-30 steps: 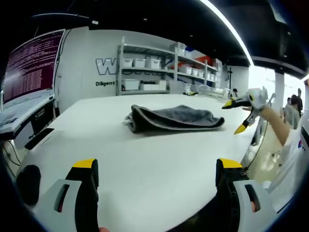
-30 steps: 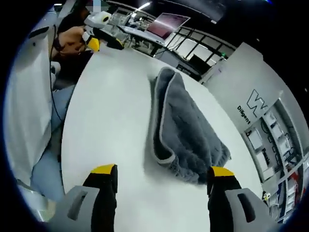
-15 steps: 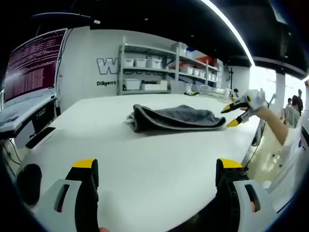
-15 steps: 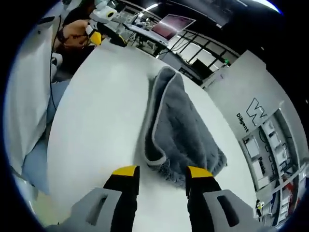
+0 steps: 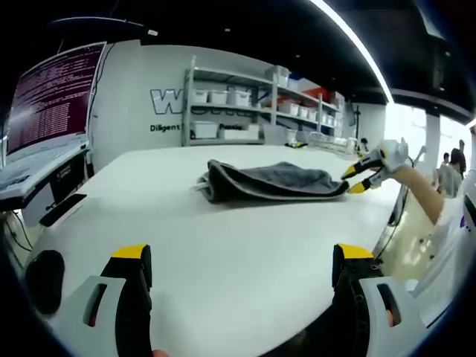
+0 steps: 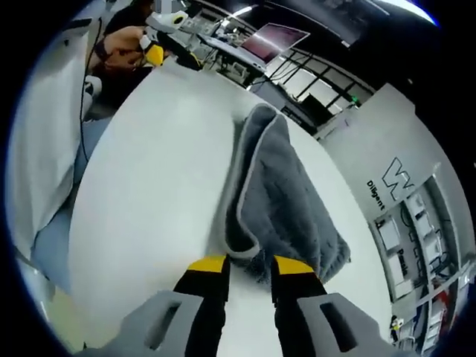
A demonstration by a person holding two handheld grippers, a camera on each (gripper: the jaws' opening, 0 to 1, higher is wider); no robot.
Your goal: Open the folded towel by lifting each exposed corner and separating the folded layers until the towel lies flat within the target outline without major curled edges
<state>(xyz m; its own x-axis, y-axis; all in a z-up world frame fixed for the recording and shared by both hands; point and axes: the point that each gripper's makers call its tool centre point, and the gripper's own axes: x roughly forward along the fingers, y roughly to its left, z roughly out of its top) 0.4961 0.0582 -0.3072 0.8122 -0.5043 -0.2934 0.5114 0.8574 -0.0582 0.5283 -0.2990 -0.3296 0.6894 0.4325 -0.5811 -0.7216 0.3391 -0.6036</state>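
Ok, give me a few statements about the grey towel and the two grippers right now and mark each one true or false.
1. The folded grey plush towel lies on the white table. True.
2. The towel is spread out flat in a single layer. False: it is folded, with stacked layers showing at its near edge.
3. The right gripper has its yellow-tipped jaws close together at the towel's near corner. True.
4. The left gripper is clamped on the towel. False: its jaws stand wide apart over bare table, well short of the towel.
5. A laptop sits on top of the towel. False: nothing rests on it.
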